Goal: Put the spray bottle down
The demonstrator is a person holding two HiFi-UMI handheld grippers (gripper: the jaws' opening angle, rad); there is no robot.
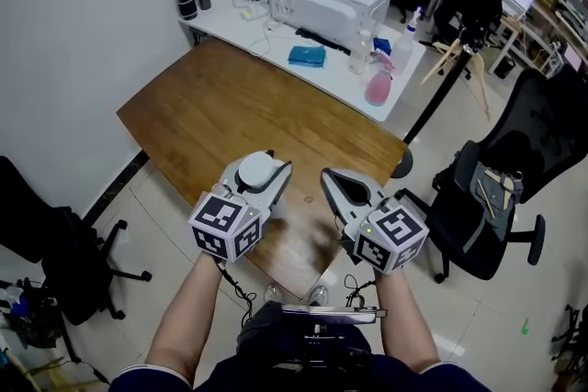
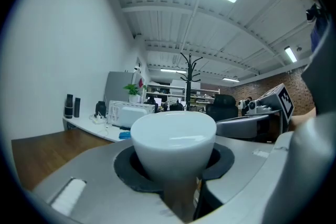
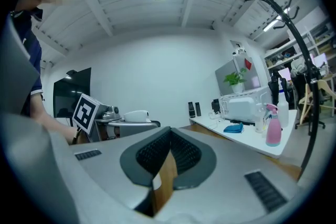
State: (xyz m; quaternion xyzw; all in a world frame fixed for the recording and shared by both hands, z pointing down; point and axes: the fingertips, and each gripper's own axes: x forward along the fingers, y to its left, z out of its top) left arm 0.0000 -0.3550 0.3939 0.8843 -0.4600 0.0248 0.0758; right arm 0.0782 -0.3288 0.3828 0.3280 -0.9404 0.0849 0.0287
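Fingers (image 2: 89, 181) of the left gripper (image 1: 264, 170) stand partly apart, clamped round a white cup (image 2: 173, 139) whose base they hide; right gripper (image 1: 338, 184) fingers (image 3: 236, 165) meet at the tips, empty; wooden table (image 1: 230, 115) lies beneath both; well ahead, on the white table (image 1: 335, 73), the pink spray bottle (image 1: 378, 85) stands upright.

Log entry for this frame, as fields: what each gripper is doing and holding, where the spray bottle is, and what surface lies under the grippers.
left gripper: shut on a white cup
right gripper: jaws together, nothing between them
spray bottle: pink, upright on the white desk, in neither gripper
under the grippers: wooden table
task status: the bottle already stands set down
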